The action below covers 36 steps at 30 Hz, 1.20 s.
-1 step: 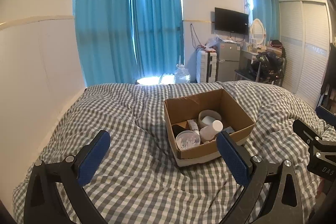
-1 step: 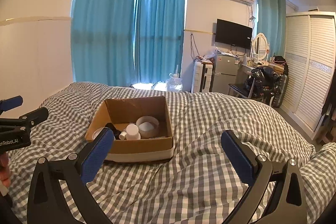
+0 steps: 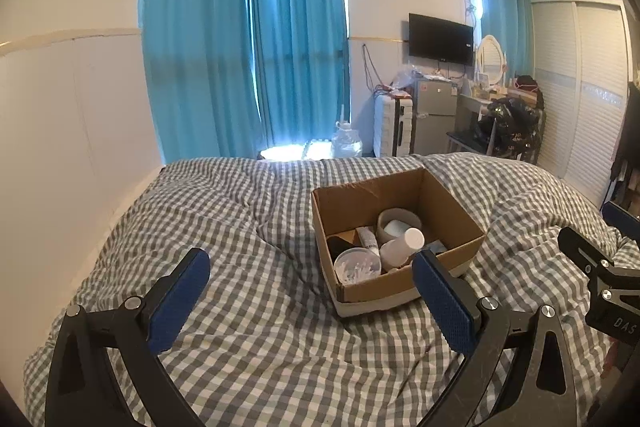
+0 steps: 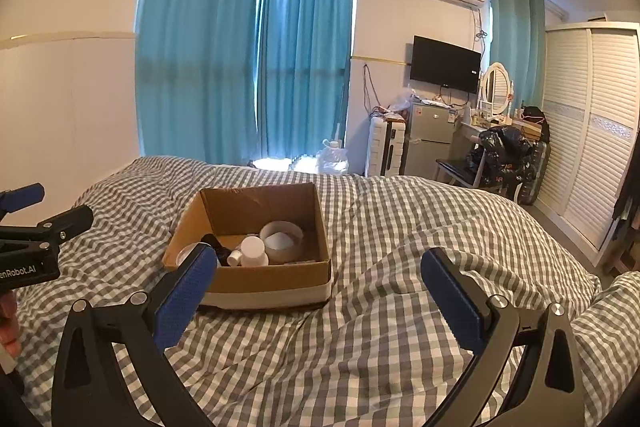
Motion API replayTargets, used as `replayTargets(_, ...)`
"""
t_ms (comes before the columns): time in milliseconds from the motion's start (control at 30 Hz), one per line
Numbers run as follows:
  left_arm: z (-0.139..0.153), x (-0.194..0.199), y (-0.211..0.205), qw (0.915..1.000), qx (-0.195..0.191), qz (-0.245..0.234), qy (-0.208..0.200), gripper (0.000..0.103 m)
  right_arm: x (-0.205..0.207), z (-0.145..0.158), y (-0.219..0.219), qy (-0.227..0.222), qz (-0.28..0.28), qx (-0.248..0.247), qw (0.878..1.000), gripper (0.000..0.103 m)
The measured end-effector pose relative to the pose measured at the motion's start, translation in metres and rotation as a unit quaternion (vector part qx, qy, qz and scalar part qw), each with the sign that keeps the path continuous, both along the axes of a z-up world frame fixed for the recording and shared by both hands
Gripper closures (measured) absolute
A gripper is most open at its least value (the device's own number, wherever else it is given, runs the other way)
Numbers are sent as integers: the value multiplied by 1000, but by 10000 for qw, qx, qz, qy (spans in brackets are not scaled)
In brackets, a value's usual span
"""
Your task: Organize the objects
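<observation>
Cardboard, brown and open at the top, forms a box [image 3: 400, 259] sitting on a bed covered by a grey-and-white checked quilt [image 3: 248, 307]. From the left wrist view, the left gripper [image 3: 310, 291] hangs above the quilt with its two blue-padded fingers spread wide and nothing between them; the box lies ahead and slightly right, its near corner close to the right-hand finger. Inside are a white bottle [image 3: 400, 249] lying tilted, a round tape roll [image 3: 398, 225], a clear round tub [image 3: 357, 265], a small tube [image 3: 368, 239] and a dark item too shadowed to name. At the right edge a part of the other tool shows. From the right wrist view, the right gripper [image 4: 319, 287] also hovers over the quilt with fingers wide apart and empty; the box [image 4: 256, 279] sits ahead and left, partly behind the left-hand finger, with the bottle [image 4: 254, 251] and tape roll [image 4: 282, 239] visible inside. The left gripper's tip appears at the far left. As a judgement, the soft, wrinkled quilt is the main risk: pressing into the box could tip or slide it. The items lie packed and touching, so fingers closing on one may knock its neighbours, and the smooth tilted bottle could slip from a loose pinch.
</observation>
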<state>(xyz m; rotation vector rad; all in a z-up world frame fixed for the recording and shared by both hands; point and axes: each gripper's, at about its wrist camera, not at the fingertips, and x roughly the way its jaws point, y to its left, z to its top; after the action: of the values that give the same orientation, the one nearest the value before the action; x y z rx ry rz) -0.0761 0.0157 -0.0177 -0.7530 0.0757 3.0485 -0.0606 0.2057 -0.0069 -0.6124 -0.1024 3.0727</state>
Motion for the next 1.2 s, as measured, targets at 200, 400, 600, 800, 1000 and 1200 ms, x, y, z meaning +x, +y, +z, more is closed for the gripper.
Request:
replayTargets(200, 0, -4, 3, 10000, -71, -34, 10, 0, -1, 0, 1, -43, -14, -43, 10000, 0)
replayTargets(400, 0, -4, 2, 10000, -51, -59, -2, 0, -2, -2, 0, -85, -17, -32, 10000, 0)
replayTargets(600, 0, -4, 2, 10000, -43, -58, 1, 0, -2, -4, -1, -113, -13, -13, 9999, 0)
replayTargets(800, 0, -5, 2, 10000, -36, -54, 9, 0, -1, -4, -1, -122, -20, -9, 9999, 0)
replayTargets(1000, -1, -5, 3, 10000, -69, -69, 12, 0, -2, -6, -1, -160, -25, -7, 9999, 0)
replayTargets(1200, -1, -5, 3, 9999, -112, -82, 27, 0, -3, -6, -1, -158, -19, 2, 9999, 0)
